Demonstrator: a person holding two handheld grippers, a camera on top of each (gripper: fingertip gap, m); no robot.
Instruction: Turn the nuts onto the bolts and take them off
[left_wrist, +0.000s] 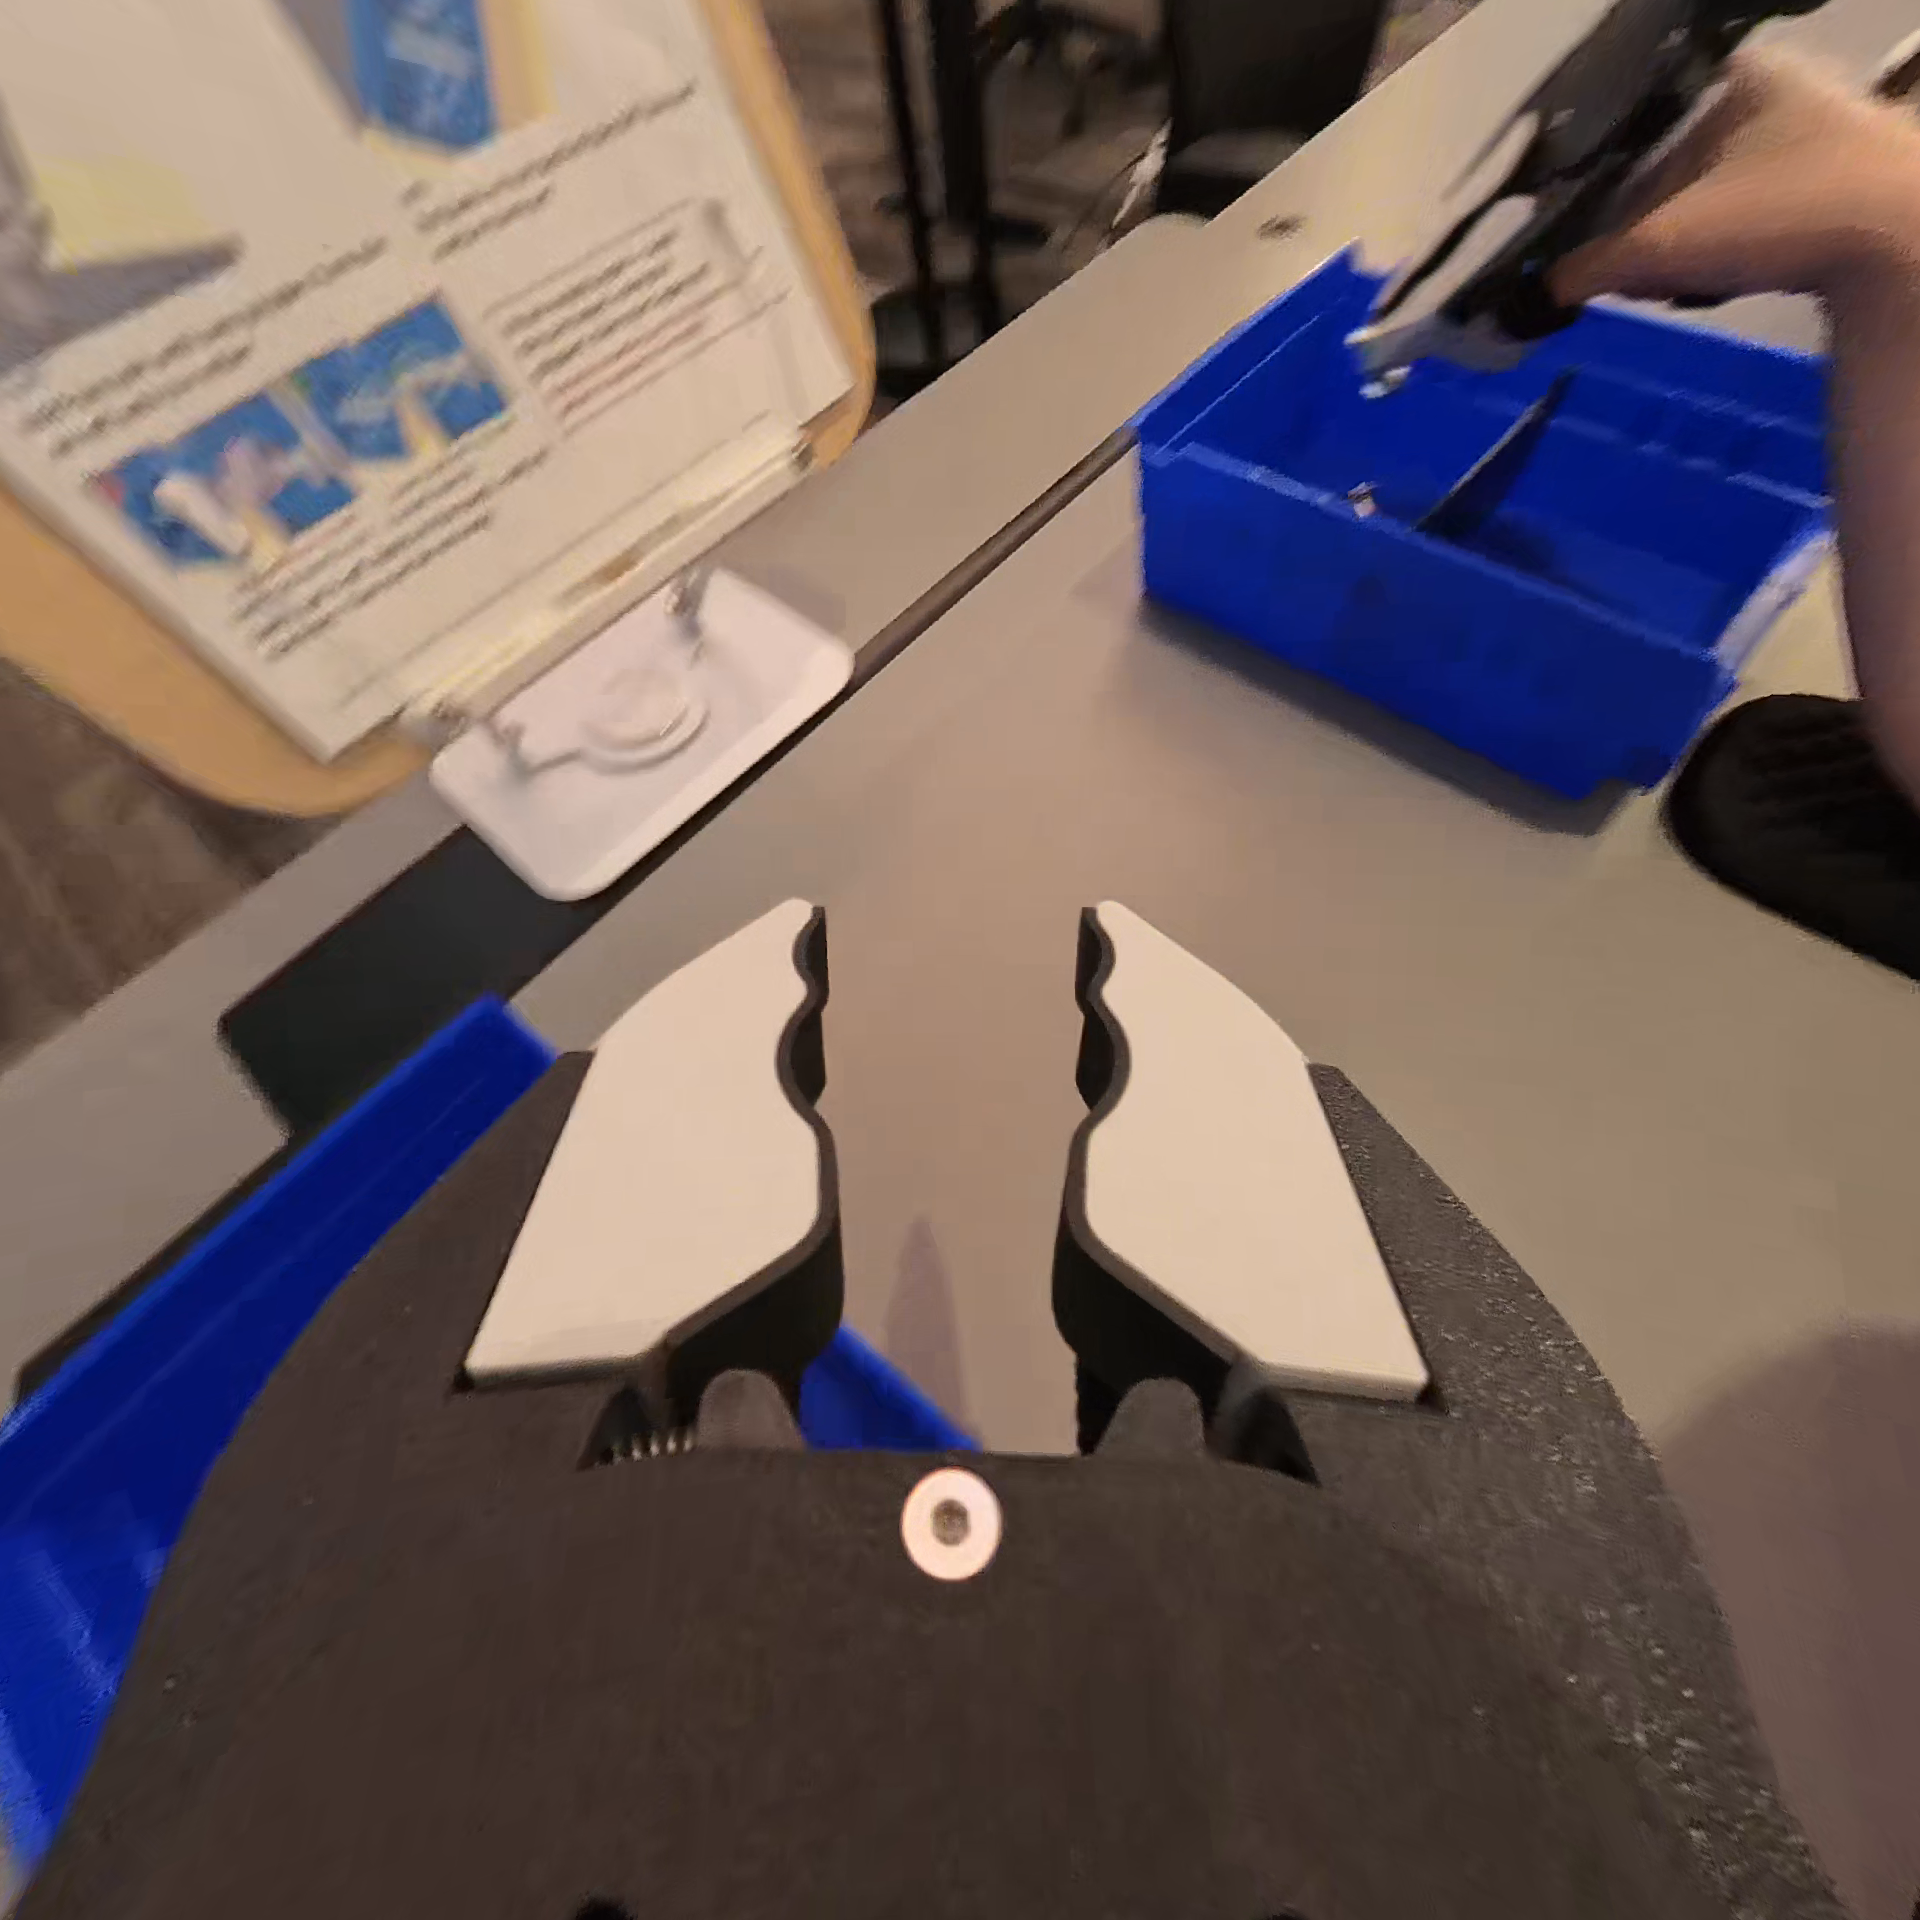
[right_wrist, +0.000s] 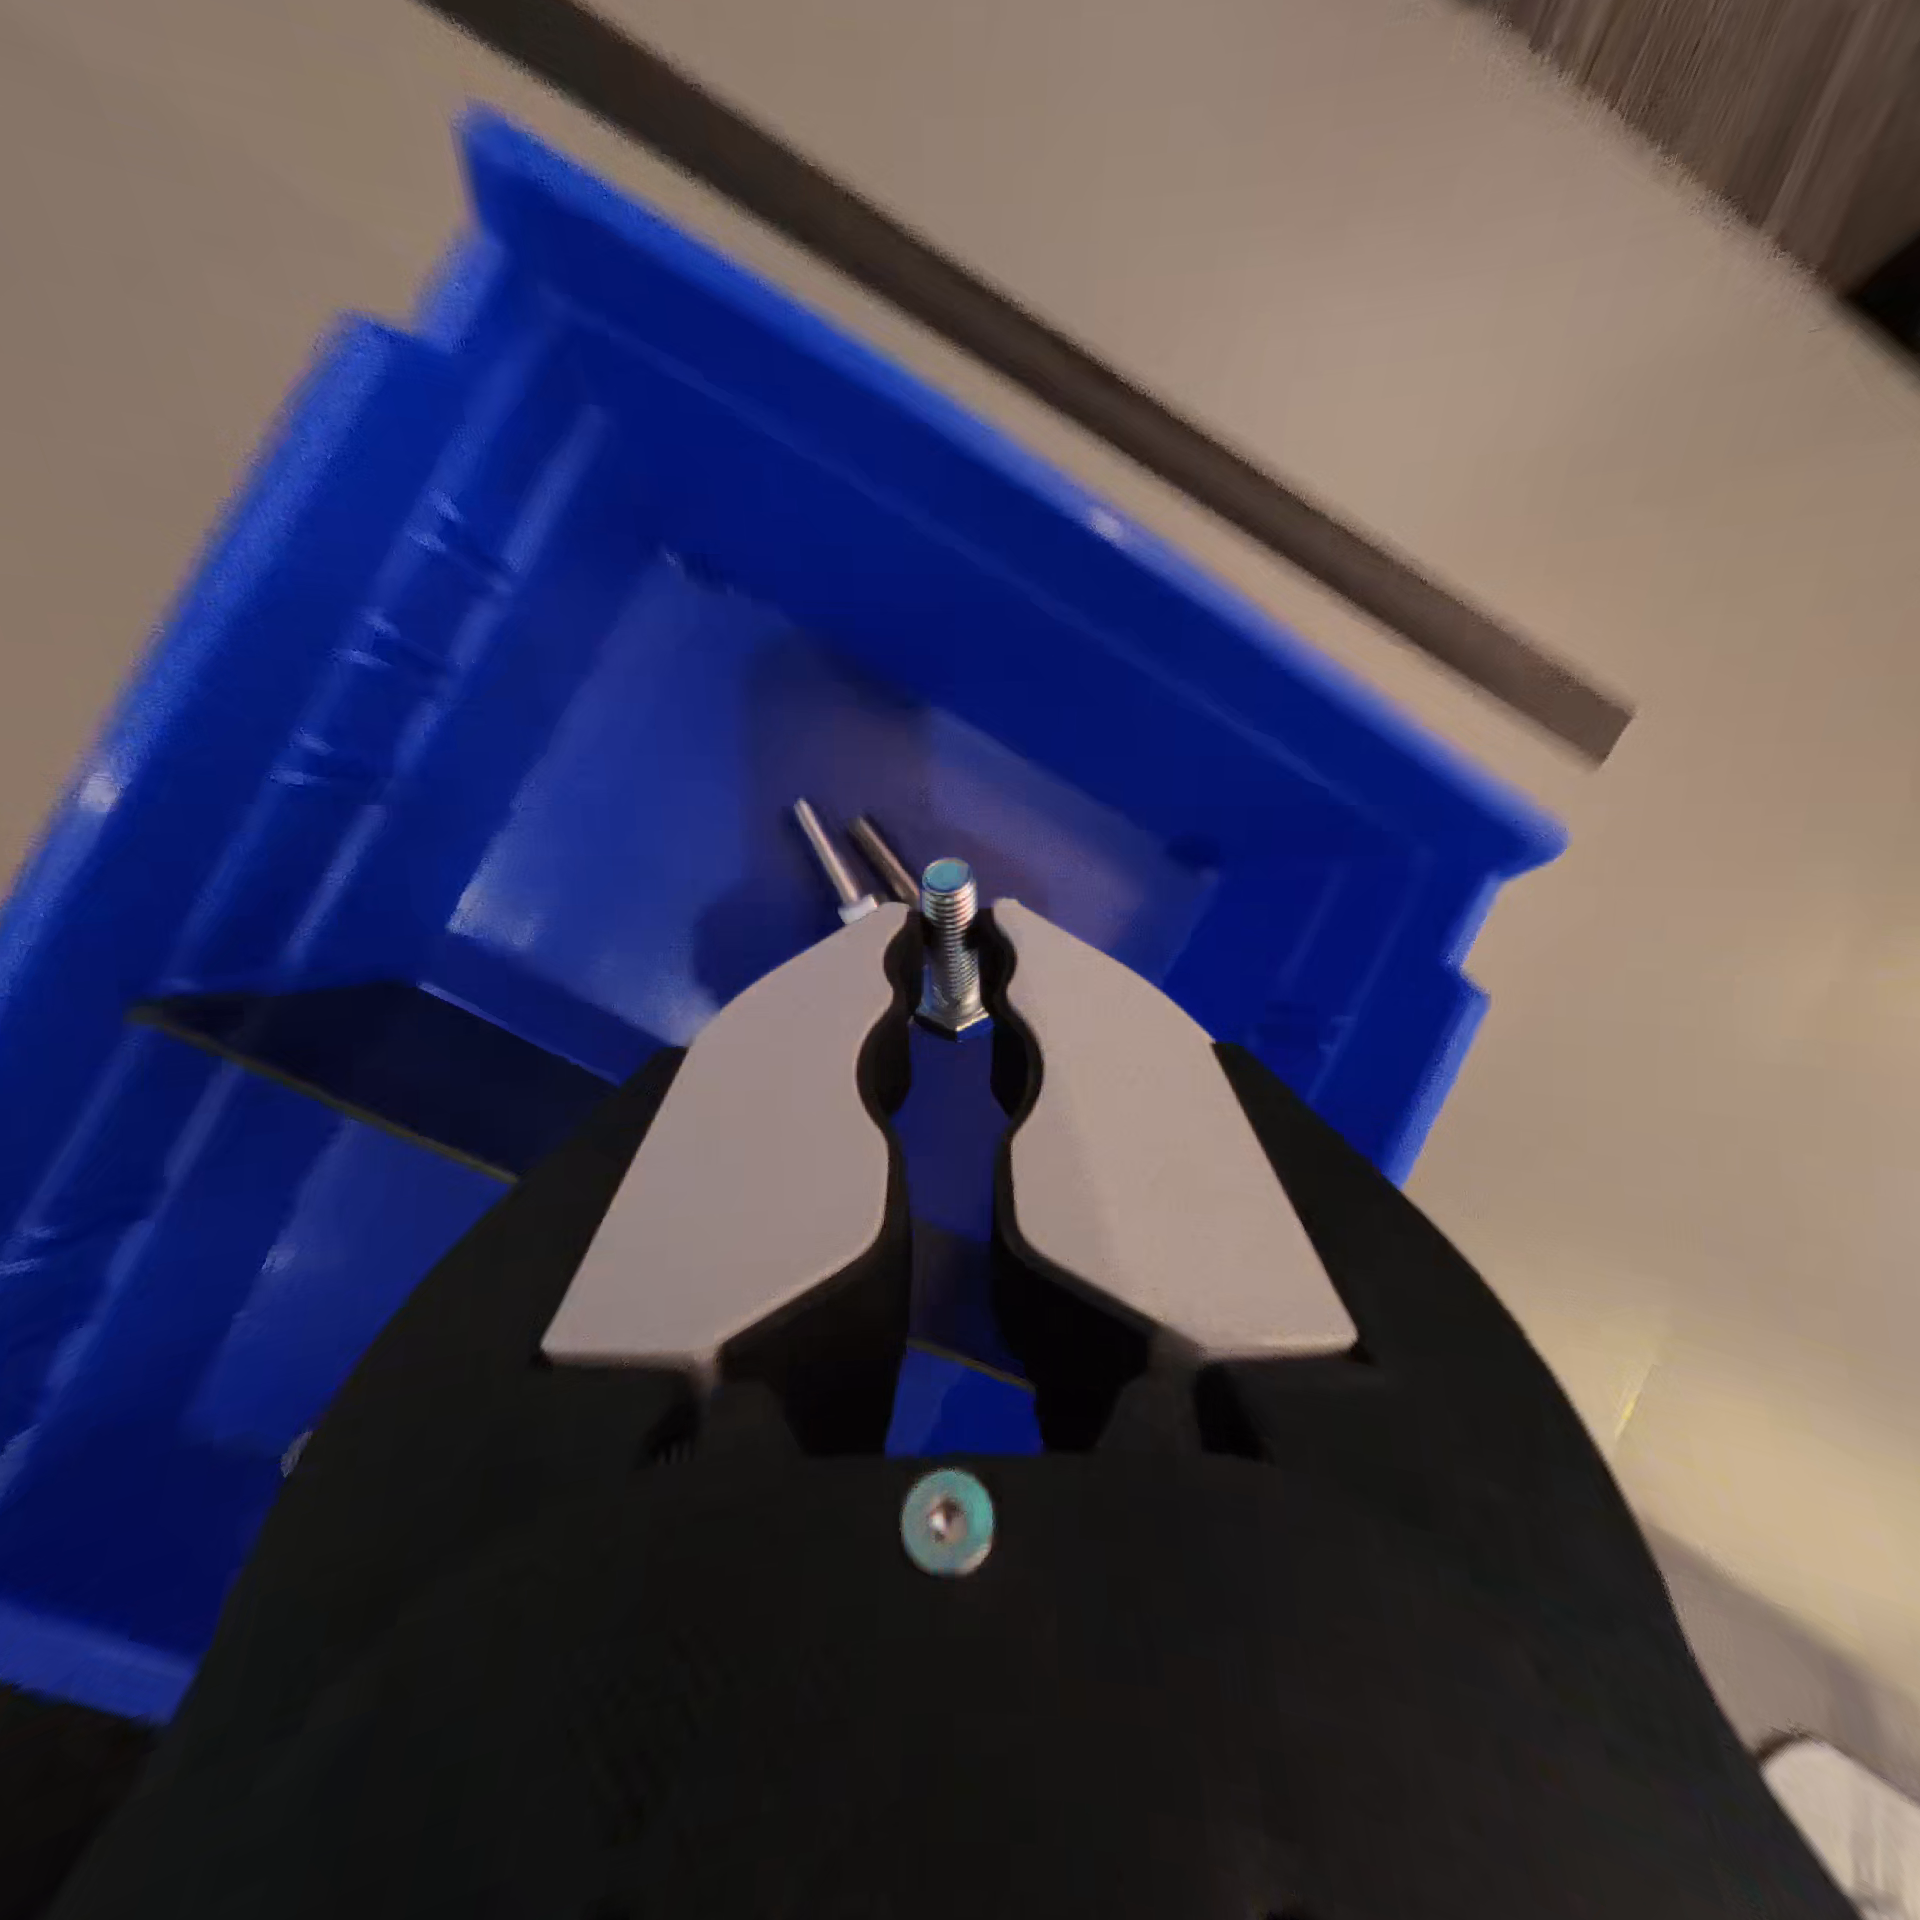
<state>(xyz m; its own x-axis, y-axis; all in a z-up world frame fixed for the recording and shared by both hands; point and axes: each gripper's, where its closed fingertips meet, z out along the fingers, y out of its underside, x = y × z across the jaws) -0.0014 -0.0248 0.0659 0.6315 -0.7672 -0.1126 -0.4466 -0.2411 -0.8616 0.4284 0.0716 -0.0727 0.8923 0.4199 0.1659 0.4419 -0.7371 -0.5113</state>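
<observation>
One bolt (right_wrist: 948, 951) in right tool (right_wrist: 943, 914)

The only writing shows in the left wrist view, on a printed sheet (left_wrist: 343, 343) with blue pictures, propped on a clear stand (left_wrist: 644, 727) at the gray table's (left_wrist: 1039, 790) edge. Its lines are blurred by motion and cannot be read. The blue bins carry no visible lettering.

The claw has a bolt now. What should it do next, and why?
Probably lift the bolt clear of the blue bin. The right claw is shut on it above the bin, while the left claw waits open and empty.
</observation>
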